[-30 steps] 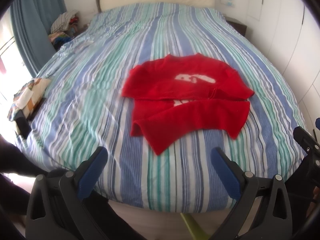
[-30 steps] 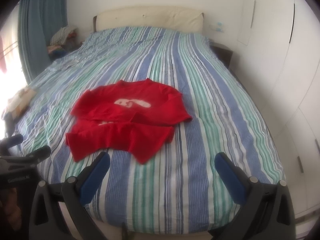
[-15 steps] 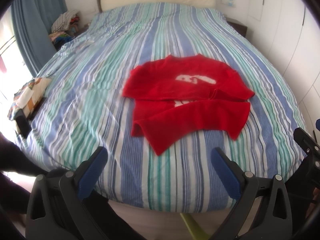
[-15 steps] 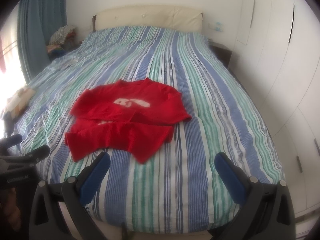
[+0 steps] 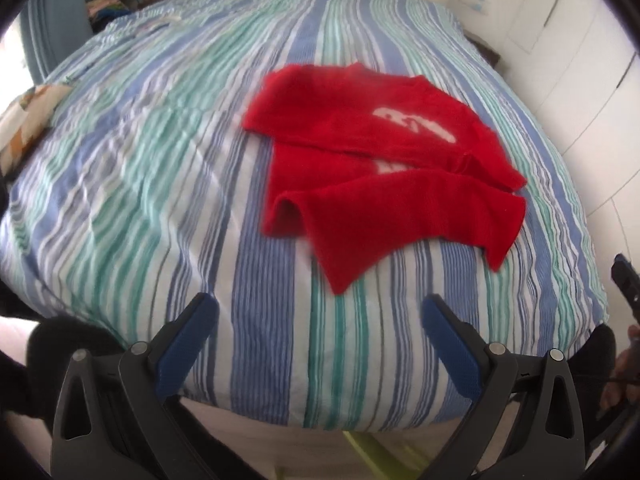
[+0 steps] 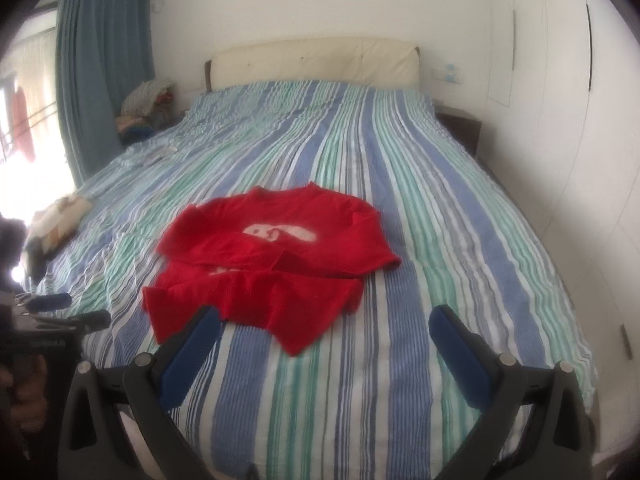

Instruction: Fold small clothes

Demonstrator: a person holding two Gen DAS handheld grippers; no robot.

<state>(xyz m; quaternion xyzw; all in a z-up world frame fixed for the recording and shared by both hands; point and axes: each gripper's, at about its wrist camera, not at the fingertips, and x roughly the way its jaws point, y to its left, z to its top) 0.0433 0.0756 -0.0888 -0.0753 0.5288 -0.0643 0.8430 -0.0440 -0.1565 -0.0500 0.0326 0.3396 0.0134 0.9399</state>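
A small red sweater [image 5: 380, 176] with a white print lies on the striped bed, its sleeves folded across the body and the lower hem turned up. It also shows in the right wrist view [image 6: 272, 264]. My left gripper [image 5: 318, 312] is open and empty, just short of the sweater's near corner, above the bed's foot edge. My right gripper [image 6: 324, 320] is open and empty; its left finger [image 6: 192, 340] overlaps the sweater's near hem in the view. The left gripper also shows at the left edge of the right wrist view [image 6: 60, 312].
The bed [image 6: 420, 208] has a blue, green and white striped cover and a cream headboard [image 6: 316, 60]. A patterned cushion [image 5: 24, 120] lies at its left edge. A pile of clothes [image 6: 144, 108] sits by the blue curtain [image 6: 100, 64]. White wardrobe doors [image 6: 560, 100] stand to the right.
Both grippers have moved forward and tilted; the left view now looks further left and down at the bed, the right view looks higher. The sweater has not moved.
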